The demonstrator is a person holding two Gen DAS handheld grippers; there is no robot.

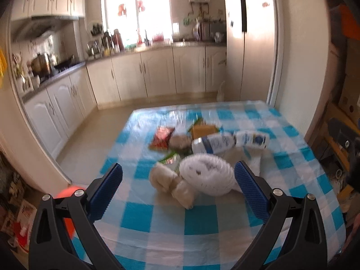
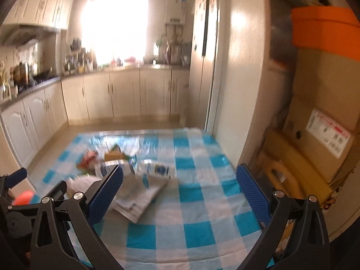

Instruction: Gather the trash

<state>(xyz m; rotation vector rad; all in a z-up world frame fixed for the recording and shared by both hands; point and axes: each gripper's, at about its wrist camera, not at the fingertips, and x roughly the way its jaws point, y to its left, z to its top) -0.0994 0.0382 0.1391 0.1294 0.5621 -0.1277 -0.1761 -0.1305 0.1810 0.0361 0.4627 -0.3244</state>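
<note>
A: Where's the trash sitting?

B: All in one heap on the checked tabletop [image 1: 202, 225]. Just ahead of the left tool [image 1: 178, 187], between its spread fingers, lie a crumpled paper wad [image 1: 166, 180] and a white ribbed plastic piece [image 1: 207, 173], the two touching each other. Beyond those are two white bottles with blue labels [image 1: 229, 142] on their sides, a red snack wrapper [image 1: 162, 137] farther out to the tool's left, and an orange-and-green packet [image 1: 202, 129] past the bottles. The blur makes the print unreadable.

A: And the tools themselves?

B: Both are wide open with nothing in them. The left one hangs above the tabletop, pointed at the heap, and I judge it is lined up to close on the nearest wad or the white piece. The right tool [image 2: 179, 191] is likewise spread and empty; a folded newspaper [image 2: 139, 195] lies just ahead of its left finger, with the bottles beyond that.

A: Why held so wide?

B: Probably because the items are bulky and soft, so a wide gap lets the fingers drop either side before squeezing.

A: Any bin in sight?

B: Something orange-red [image 1: 67, 202] shows past the tabletop's edge below the left tool. Whether that is a bin I cannot tell.
</note>
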